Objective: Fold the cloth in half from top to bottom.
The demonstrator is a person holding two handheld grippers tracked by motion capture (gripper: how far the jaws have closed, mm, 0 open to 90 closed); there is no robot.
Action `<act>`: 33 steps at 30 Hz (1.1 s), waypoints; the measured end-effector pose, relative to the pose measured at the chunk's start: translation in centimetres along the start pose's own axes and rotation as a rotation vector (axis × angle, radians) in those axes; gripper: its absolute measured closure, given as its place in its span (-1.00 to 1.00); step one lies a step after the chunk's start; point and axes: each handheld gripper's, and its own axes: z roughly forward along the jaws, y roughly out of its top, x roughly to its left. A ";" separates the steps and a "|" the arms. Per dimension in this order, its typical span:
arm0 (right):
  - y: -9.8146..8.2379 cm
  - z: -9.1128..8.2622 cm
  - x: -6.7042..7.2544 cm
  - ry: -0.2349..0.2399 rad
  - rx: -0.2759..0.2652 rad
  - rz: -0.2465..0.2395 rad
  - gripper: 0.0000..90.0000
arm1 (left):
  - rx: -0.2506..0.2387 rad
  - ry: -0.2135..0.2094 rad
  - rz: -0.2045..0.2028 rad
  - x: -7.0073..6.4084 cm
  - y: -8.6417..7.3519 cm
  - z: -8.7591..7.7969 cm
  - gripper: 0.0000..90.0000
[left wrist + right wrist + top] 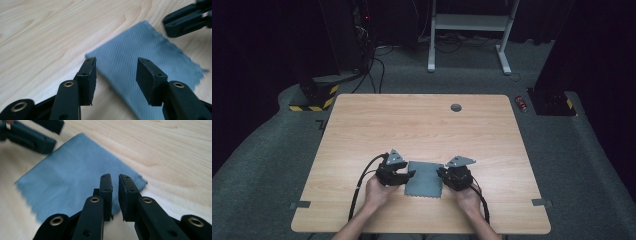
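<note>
Blue cloth [424, 179], just 1, flat on the worktop [422, 125] betw. our 2 tongs: left tongs [410, 174] apart, right tongs [441, 173] nearly closed, both w/ nothing in them.

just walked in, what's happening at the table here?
A person holds a two-jaw gripper in each hand over a small blue-grey cloth lying flat on the wooden table. The left gripper sits at the cloth's left edge with its jaws apart and nothing clamped. The right gripper is at the opposite edge, jaws nearly closed; no cloth shows pinched between them. The cloth is not lifted.
</note>
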 end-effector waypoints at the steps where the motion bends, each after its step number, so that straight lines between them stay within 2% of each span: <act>1: 0.3 0.4 -0.1 -0.001 0.001 0.010 0.80 | 0.008 -0.004 -0.003 0.0 0.3 0.6 0.14; 4: 0.9 1.4 -0.4 -0.006 -0.004 0.026 0.80 | 0.037 0.004 -0.007 0.4 0.9 2.2 0.15; 6: 1.1 2.1 -0.9 -0.012 0.015 0.046 0.80 | 0.068 0.017 -0.023 0.9 0.7 3.2 0.19; 7: 1.0 2.3 -1.1 -0.018 0.024 0.050 0.80 | 0.069 0.016 -0.025 1.2 0.5 3.5 0.21; 9: 0.7 2.7 -1.8 -0.024 0.040 0.066 0.81 | 0.066 0.022 -0.036 1.5 0.5 3.3 0.26; 12: 0.5 2.3 -2.4 -0.060 0.051 0.081 0.79 | 0.089 0.078 -0.016 1.7 0.5 2.8 0.16; 13: 0.5 2.1 -2.4 -0.074 0.059 0.078 0.76 | 0.087 0.077 -0.025 1.8 0.4 2.6 0.14; 15: 0.4 1.8 -2.6 -0.072 0.051 0.084 0.70 | 0.081 0.088 -0.033 2.2 0.3 2.2 0.12; 18: 0.6 1.5 -2.7 -0.062 0.031 0.097 0.56 | 0.062 0.096 -0.083 2.8 0.4 2.1 0.10; 21: 1.0 2.0 -2.6 -0.055 0.038 0.089 0.49 | 0.084 0.104 -0.110 3.0 0.2 2.7 0.10; 24: 1.3 2.6 -2.5 -0.059 0.058 0.082 0.48 | 0.096 0.128 -0.080 2.7 0.3 2.9 0.10; 27: 1.5 3.1 -2.4 -0.062 0.078 0.058 0.66 | 0.123 0.098 -0.052 2.4 0.8 3.1 0.30; 29: 1.7 3.2 -2.4 -0.051 0.084 0.043 0.89 | 0.144 0.075 -0.040 2.4 1.1 3.1 0.51; 31: 1.9 3.2 -2.2 -0.061 0.094 0.013 0.96 | 0.156 0.058 -0.030 2.4 1.3 3.2 0.62; 33: 2.0 3.2 -2.1 -0.078 0.093 0.009 0.97 | 0.151 0.049 -0.048 2.7 1.4 3.2 0.78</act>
